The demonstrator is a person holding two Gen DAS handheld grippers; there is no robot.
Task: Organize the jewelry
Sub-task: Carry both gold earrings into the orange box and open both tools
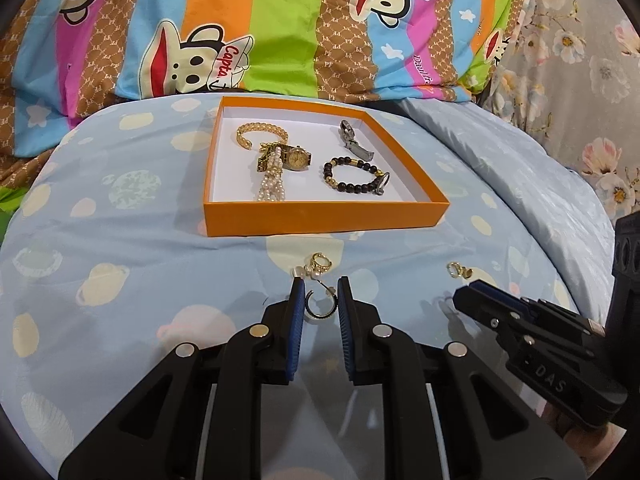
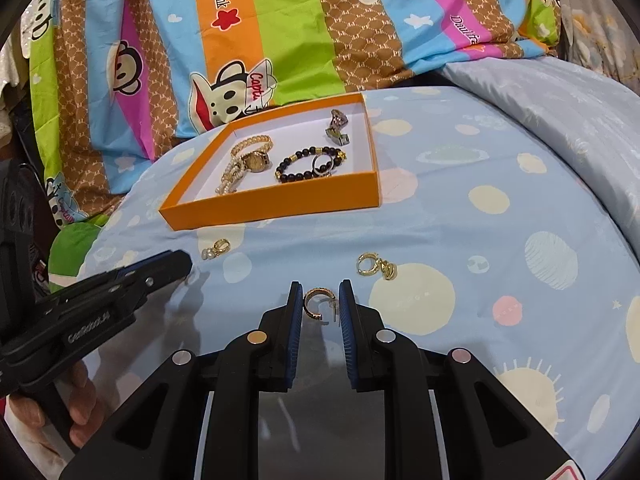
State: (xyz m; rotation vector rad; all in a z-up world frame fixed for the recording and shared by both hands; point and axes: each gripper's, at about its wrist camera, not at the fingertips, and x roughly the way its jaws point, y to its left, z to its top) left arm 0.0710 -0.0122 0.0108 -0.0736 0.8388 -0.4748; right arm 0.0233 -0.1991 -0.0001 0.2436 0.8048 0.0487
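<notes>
Pinching a dark hoop earring (image 1: 320,305), the left hand-held gripper (image 1: 319,294) hung just above the blue bedsheet (image 1: 120,240), while the right hand-held gripper (image 2: 319,296) pinched a gold hoop earring (image 2: 314,303). 2 more gold earrings (image 2: 376,266) lay loose on the sheet near the orange box (image 1: 320,216) holding bracelets (image 1: 354,176) and watches (image 1: 294,156).

Orange box (image 1: 320,216), white inside. Bedsheet (image 1: 120,240) pale blue w/ cream planets. Pillow (image 1: 280,20) multicolour stripes, monkey print. Gripper pads (image 1: 297,320) blue.
</notes>
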